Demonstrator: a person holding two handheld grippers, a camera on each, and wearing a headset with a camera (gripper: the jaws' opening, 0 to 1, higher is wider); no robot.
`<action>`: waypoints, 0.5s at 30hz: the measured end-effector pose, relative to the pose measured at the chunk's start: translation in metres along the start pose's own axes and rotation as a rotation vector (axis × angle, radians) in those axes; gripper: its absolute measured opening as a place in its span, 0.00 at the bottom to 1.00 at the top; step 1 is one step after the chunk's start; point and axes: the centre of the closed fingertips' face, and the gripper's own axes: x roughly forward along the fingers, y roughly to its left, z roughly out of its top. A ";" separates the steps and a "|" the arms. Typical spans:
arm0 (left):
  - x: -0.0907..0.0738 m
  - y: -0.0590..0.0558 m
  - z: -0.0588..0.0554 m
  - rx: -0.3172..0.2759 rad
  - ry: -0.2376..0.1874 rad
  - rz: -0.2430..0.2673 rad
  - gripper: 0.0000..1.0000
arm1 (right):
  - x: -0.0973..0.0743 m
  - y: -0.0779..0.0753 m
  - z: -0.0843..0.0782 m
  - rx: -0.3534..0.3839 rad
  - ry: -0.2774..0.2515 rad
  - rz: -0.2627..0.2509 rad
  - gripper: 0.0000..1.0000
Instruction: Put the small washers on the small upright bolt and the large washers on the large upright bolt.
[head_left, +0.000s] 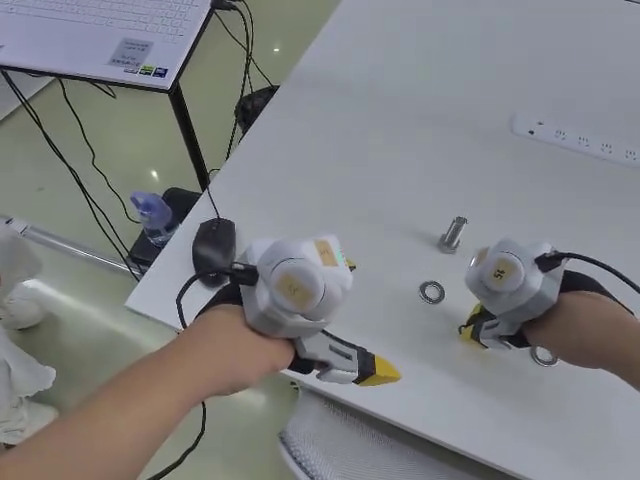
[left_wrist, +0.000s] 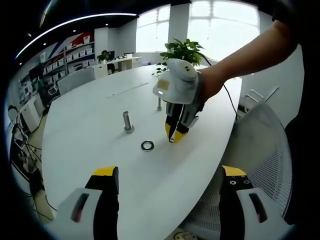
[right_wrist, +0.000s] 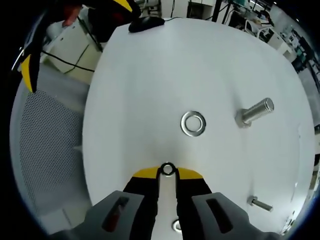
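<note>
A large bolt (head_left: 452, 233) (right_wrist: 255, 112) (left_wrist: 128, 121) stands upright on the white table (head_left: 400, 120). A thin small bolt (right_wrist: 260, 204) (left_wrist: 159, 104) stands farther along. My right gripper (head_left: 468, 330) (right_wrist: 167, 172) (left_wrist: 173, 137) is shut on a small washer (right_wrist: 167, 169) pinched at its tips, low over the table. A large washer (head_left: 432, 292) (right_wrist: 193, 123) (left_wrist: 147, 145) lies flat between the gripper and the large bolt. Another washer (head_left: 545, 356) (right_wrist: 176, 226) lies under the right hand. My left gripper (head_left: 375, 375) (left_wrist: 169, 175) is open and holds nothing near the front edge.
A black mouse (head_left: 213, 245) (right_wrist: 146, 22) sits at the table's left corner, and a white power strip (head_left: 575, 140) lies at the far right. A mesh chair (head_left: 340, 440) stands below the front edge. A laptop (head_left: 100, 35) rests on a side stand.
</note>
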 end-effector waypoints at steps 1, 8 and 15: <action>0.000 -0.001 0.001 -0.001 -0.001 0.000 0.82 | -0.003 -0.002 -0.001 0.014 -0.007 0.001 0.12; 0.005 -0.007 0.005 0.004 -0.005 -0.007 0.82 | -0.027 -0.019 -0.017 0.046 -0.013 -0.036 0.12; 0.008 -0.010 0.010 0.003 -0.011 -0.013 0.82 | -0.052 -0.043 -0.046 0.134 -0.033 -0.076 0.12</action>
